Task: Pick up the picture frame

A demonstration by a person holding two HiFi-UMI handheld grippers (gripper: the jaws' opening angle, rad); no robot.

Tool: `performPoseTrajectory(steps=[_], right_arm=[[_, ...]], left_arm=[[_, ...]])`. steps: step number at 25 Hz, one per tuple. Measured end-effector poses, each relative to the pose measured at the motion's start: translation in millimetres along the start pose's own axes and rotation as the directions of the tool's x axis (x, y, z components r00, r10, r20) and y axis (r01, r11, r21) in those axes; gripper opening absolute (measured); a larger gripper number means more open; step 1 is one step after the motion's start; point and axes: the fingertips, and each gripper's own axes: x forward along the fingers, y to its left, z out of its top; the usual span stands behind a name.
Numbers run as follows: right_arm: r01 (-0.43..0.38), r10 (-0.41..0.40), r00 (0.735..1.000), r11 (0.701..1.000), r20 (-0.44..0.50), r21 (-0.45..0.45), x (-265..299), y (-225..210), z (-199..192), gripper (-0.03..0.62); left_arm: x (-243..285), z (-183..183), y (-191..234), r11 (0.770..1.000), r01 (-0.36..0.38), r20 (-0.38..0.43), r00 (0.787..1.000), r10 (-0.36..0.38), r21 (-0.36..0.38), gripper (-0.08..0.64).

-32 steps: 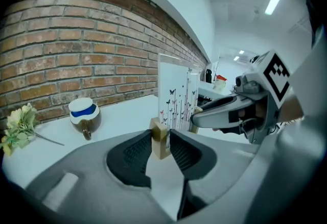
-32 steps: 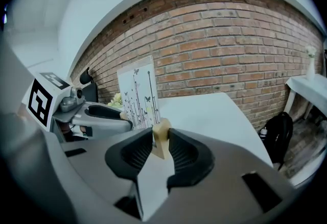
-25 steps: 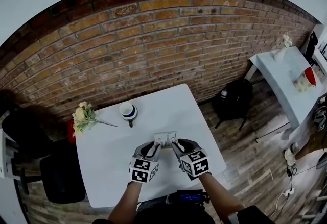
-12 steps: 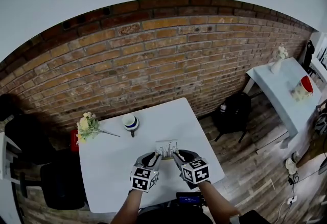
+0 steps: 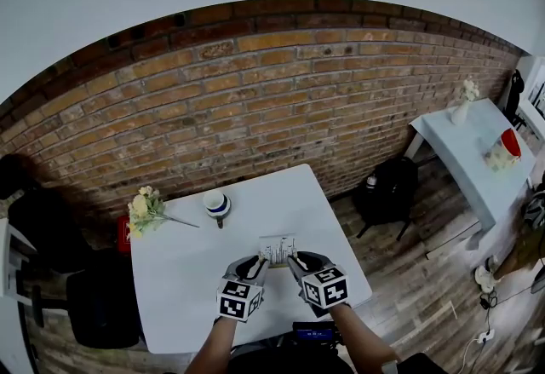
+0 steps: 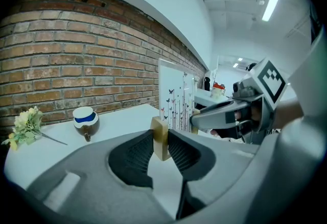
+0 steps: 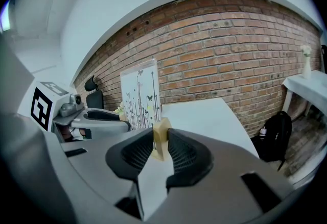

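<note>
Left gripper view: left gripper [image 6: 161, 140] closing on the picture frame [image 6: 176, 99], right gripper [image 7: 161, 144] pinching it too; seems light, stiff, breakable, so grab the bottom corners.

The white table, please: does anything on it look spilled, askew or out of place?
Only the flower bunch stands out: it lies flat near the table's left back corner, with no vase. The cup and picture frame stand upright; nothing looks spilled.
</note>
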Motion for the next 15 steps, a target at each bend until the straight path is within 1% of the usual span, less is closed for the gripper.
performPoseTrajectory(steps=[8,12,15], right_arm=[[-0.014,0.014,1.000,1.000,0.007,-0.001,-13.9,-0.6,-7.3,0.097],[-0.035,0.035,0.999,0.999,0.015,0.010,-22.7,-0.3,-11.4,0.097],[-0.053,0.053,0.999,0.998,0.012,0.021,-28.1,1.6,-19.6,0.097]], left_arm=[[-5.3,-3.2,-15.0,1.000,-0.010,-0.006,1.000,0.010,0.006,0.097],[-11.2,-2.9,-25.3,0.999,-0.028,-0.017,0.999,0.029,0.021,0.097],[-16.0,-9.3,-32.8,0.999,-0.038,-0.032,0.999,0.039,0.023,0.097]])
